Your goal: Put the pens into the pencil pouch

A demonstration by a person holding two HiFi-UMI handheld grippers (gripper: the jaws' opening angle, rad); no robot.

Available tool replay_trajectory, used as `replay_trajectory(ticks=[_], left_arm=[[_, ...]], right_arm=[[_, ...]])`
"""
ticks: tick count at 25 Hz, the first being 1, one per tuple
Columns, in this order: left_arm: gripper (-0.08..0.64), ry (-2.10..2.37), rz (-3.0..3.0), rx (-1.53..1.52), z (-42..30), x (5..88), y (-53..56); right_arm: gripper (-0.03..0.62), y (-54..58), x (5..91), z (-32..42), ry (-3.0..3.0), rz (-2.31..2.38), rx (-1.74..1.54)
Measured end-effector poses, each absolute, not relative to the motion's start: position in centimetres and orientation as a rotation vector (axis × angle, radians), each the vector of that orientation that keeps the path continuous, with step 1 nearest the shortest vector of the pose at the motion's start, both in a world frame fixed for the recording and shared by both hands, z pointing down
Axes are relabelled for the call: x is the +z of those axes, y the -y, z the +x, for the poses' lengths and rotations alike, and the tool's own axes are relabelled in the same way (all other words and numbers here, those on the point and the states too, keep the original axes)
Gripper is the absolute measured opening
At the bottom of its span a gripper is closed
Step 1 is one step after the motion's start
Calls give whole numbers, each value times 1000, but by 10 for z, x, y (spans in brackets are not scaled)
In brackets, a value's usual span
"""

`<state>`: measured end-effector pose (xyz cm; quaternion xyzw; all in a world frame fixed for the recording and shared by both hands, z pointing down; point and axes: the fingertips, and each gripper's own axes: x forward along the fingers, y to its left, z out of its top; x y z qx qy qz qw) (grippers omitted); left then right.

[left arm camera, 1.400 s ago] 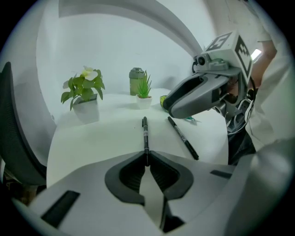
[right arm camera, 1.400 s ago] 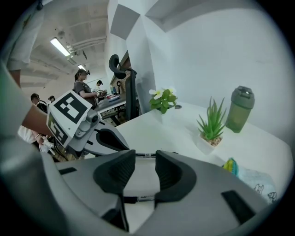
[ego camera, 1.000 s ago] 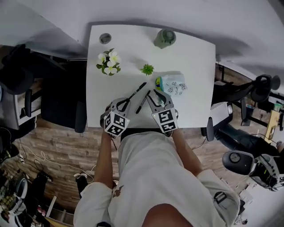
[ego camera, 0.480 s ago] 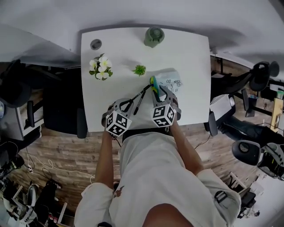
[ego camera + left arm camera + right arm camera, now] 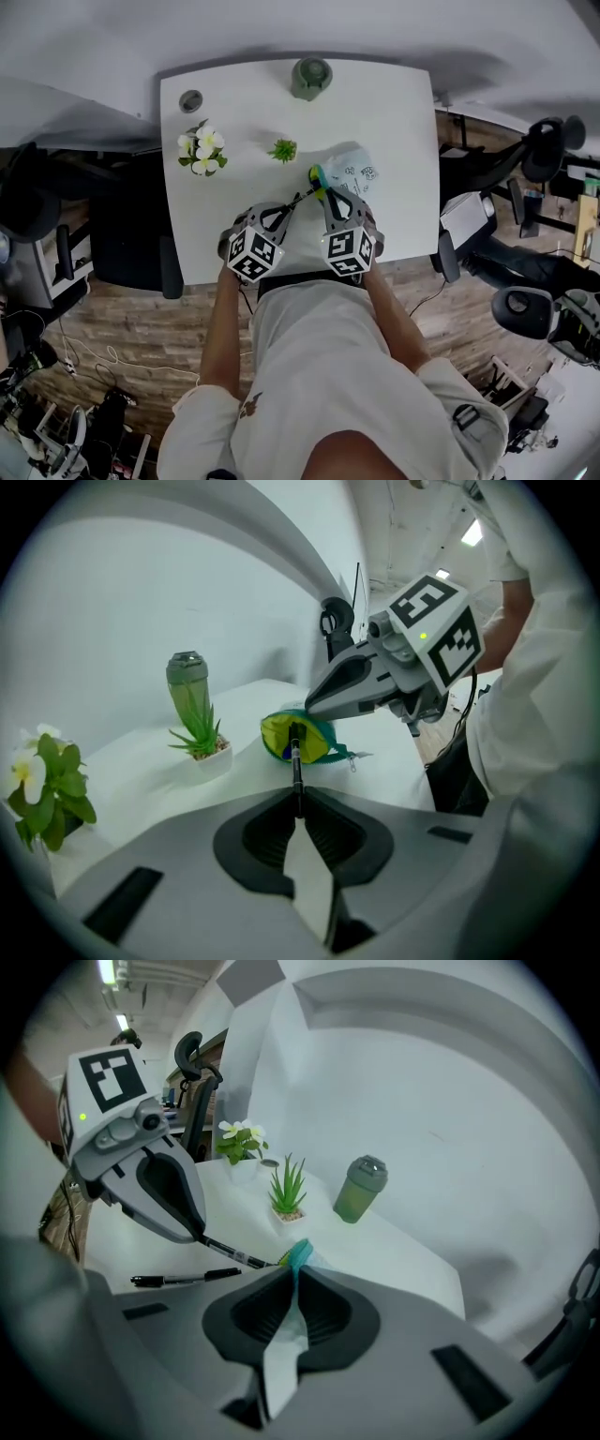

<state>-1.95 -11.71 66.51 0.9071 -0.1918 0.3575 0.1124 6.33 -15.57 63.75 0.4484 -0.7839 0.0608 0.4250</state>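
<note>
The left gripper (image 5: 298,801) is clamped on a black pen (image 5: 297,761), with the pen tip at the open mouth of the pencil pouch (image 5: 314,741). The right gripper (image 5: 292,1277) has just closed on the pouch's teal rim, holding the mouth up.

Hazard: the thin fabric may slip from the pads and the mouth collapse. The pen would then skid off beside the pouch.

A second pen (image 5: 173,1279) lies on the table (image 5: 394,1241) near the pouch.
</note>
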Motion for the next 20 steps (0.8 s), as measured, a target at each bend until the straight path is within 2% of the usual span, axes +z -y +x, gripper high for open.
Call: replay_trajectory(ticks=[20], left_arm=[[28, 365, 2747, 982, 68, 671, 146]], right_arm=[[23, 152, 621, 66, 2073, 1121, 195]])
